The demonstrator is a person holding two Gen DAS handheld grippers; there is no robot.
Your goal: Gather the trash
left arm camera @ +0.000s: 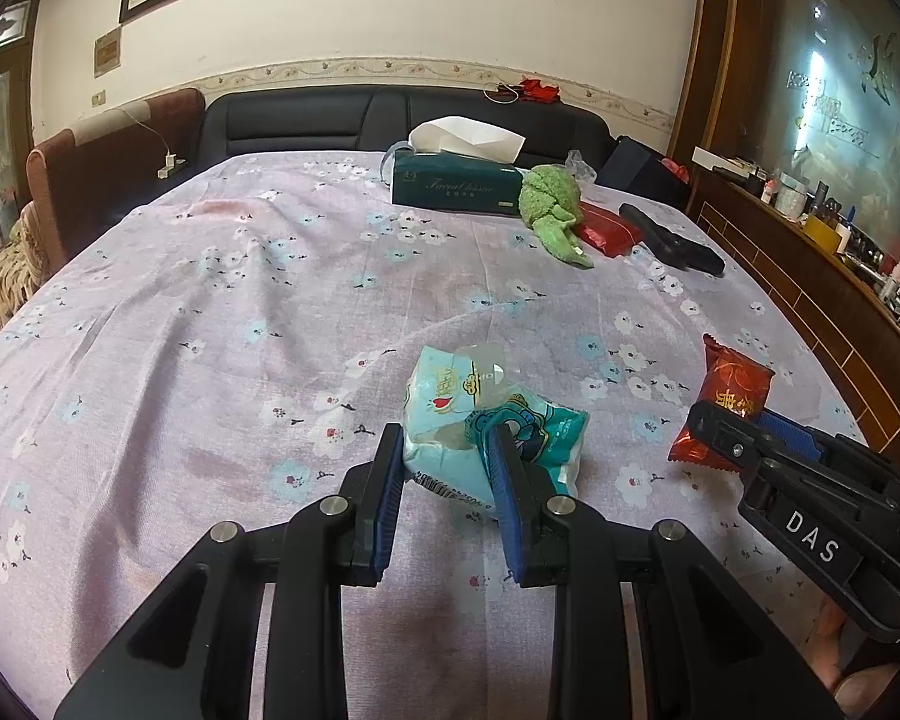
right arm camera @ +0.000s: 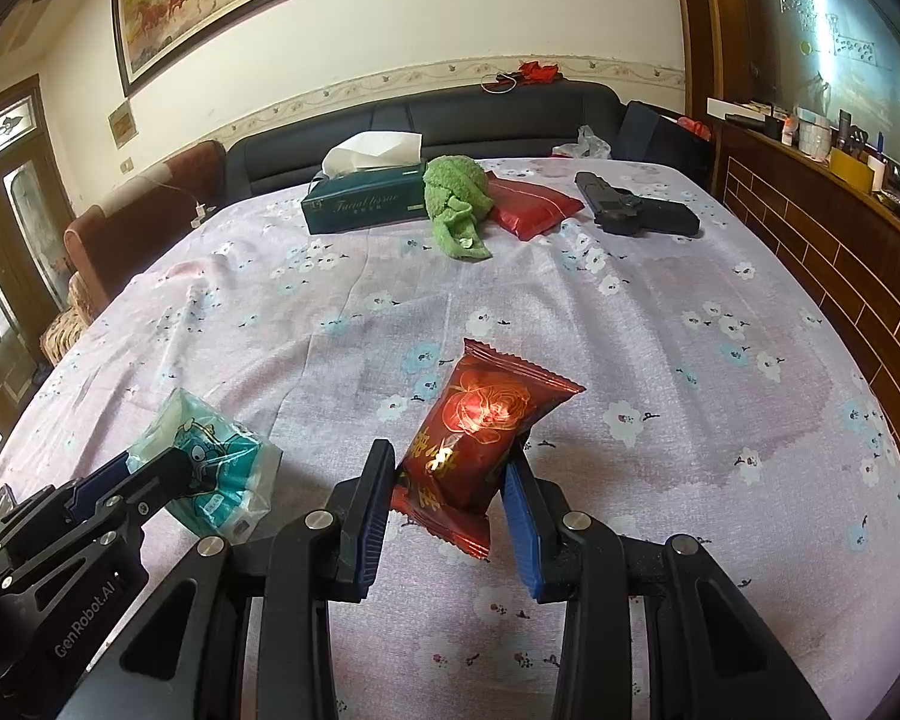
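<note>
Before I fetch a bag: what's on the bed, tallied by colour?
Red: 2, wrapper, pouch
Teal: 2, tissue pack, tissue box
Green: 1, cloth
Black: 1, gun-shaped item
Total: 6

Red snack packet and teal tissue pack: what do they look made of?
Red snack packet: likely metallised plastic film; glossy glare, crimped serrated ends. Teal tissue pack: thin soft plastic wrap, crumpled, partly see-through, seemingly with tissue inside.
</note>
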